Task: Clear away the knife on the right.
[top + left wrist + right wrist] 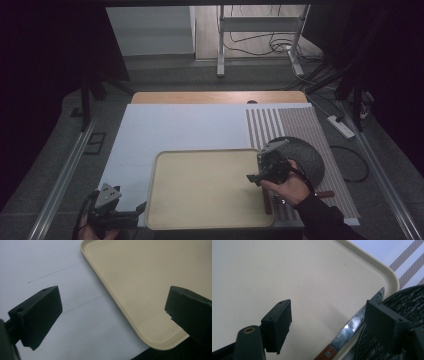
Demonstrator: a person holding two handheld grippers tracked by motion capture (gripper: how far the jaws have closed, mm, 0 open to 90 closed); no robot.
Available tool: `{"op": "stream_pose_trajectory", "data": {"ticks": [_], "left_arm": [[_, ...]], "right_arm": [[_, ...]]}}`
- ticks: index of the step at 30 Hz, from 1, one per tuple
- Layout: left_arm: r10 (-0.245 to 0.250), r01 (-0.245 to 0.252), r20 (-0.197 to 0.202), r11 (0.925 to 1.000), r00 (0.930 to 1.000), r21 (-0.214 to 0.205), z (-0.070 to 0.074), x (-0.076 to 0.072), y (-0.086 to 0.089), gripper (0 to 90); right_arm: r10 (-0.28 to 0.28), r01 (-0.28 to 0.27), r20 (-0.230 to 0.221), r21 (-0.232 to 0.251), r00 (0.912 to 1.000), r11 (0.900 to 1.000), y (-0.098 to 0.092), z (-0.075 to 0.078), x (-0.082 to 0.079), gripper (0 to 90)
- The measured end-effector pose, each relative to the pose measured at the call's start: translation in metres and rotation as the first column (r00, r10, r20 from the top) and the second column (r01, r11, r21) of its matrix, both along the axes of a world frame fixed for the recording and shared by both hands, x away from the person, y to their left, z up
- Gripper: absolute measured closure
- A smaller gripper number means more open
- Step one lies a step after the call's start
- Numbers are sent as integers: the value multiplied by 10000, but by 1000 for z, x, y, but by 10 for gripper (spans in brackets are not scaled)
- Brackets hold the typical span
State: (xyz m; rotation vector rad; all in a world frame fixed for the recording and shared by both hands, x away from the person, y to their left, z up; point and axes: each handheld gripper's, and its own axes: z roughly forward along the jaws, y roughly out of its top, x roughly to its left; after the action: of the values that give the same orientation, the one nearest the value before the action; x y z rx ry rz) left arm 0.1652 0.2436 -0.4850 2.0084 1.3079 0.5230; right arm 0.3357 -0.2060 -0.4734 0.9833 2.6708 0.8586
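Note:
A beige tray lies empty at the near middle of the table. Along its right rim lies a knife with a wooden handle; in the right gripper view its blade rests on the tray's edge beside a dark round plate. My right gripper hovers over the tray's right side, open, with nothing pressed between its jaws. The knife lies lower down, near the right jaw. My left gripper stays open at the tray's near left corner, straddling the rim.
The dark plate sits on a striped placemat to the right of the tray. A white sheet covers the table's left and middle. A brown handle pokes out by the right wrist. A stand and cables stand beyond the table.

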Motion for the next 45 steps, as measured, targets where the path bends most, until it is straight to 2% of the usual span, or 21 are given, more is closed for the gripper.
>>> {"op": "stream_pose_trajectory", "data": {"ticks": [12,18,33,45], "left_arm": [[-10,10,14,10000,10000,-11,0,0,1,11],[-28,28,36,10000,10000,-21,0,-1,1,11],[-40,40,65,10000,10000,-18,0,-1,0,11],[-50,50,73,10000,10000,49,0,-1,-1,12]], "right_arm": [[-145,145,-38,126,9999,9998,-9,3,-3,169],[-327,328,-24,385,9995,9987,-19,7,-6,137],[-784,754,426,678,9960,9948,-48,16,-22,89],[-1323,1262,685,876,9888,9881,-72,18,-34,81]]}}
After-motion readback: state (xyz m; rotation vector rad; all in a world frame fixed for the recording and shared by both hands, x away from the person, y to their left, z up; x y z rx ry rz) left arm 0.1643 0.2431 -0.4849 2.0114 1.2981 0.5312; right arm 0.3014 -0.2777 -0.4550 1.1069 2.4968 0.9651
